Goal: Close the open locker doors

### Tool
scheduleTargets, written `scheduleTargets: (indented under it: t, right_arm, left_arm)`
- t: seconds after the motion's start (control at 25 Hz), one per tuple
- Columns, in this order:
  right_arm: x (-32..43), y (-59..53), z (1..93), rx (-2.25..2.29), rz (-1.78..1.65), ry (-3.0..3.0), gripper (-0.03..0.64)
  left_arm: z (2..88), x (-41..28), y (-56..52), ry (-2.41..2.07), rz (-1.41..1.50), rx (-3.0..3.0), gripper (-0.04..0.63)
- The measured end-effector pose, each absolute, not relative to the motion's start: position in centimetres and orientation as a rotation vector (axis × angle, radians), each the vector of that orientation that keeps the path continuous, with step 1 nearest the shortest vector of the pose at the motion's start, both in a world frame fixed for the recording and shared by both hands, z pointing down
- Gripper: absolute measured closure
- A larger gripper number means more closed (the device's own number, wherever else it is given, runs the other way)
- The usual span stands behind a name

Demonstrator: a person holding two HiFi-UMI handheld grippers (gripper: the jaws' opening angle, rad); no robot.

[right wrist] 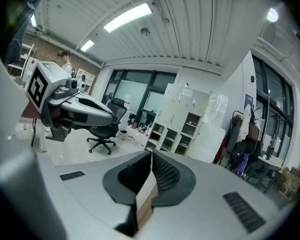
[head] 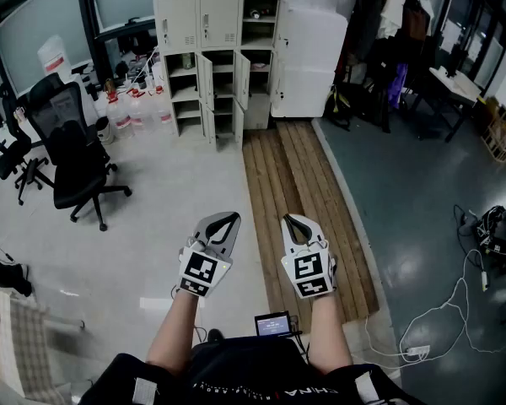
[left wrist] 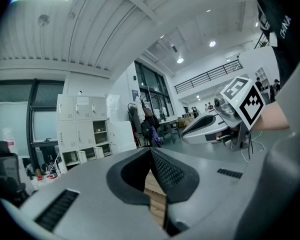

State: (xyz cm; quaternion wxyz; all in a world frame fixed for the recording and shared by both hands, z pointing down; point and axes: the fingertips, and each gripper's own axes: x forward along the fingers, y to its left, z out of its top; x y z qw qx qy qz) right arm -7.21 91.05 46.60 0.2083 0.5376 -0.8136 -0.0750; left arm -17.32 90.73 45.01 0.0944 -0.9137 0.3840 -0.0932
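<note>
A white bank of lockers (head: 219, 24) stands far ahead across the room. Several of its lower doors hang open, among them one (head: 205, 81) and another (head: 242, 79), with shelves showing behind them. My left gripper (head: 228, 218) and right gripper (head: 287, 221) are held side by side low in front of me, far from the lockers. Both are shut with nothing between the jaws. In the left gripper view the lockers (left wrist: 84, 129) appear small at the left, beyond my gripper (left wrist: 151, 152), and the right gripper (left wrist: 210, 126) shows beside it. The right gripper view shows its gripper (right wrist: 151, 154) pointing at the lockers (right wrist: 185, 126).
A black office chair (head: 76, 150) stands on the left, with bottles (head: 139, 108) by the lockers. Wooden planks (head: 299, 201) run along the floor toward the lockers. A white panel (head: 310, 57) stands right of them. Cables (head: 460, 289) lie at the right.
</note>
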Motion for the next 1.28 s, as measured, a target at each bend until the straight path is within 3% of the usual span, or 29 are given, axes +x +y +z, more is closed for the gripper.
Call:
scheduleTargets:
  t: [1.28]
  right_arm:
    - [-4.3,93.1,47.1,1.534,-0.160,-2.308,0.581]
  left_arm:
    - [45.9,-14.1,92.8,1.105,-0.254,-2.747,0.575]
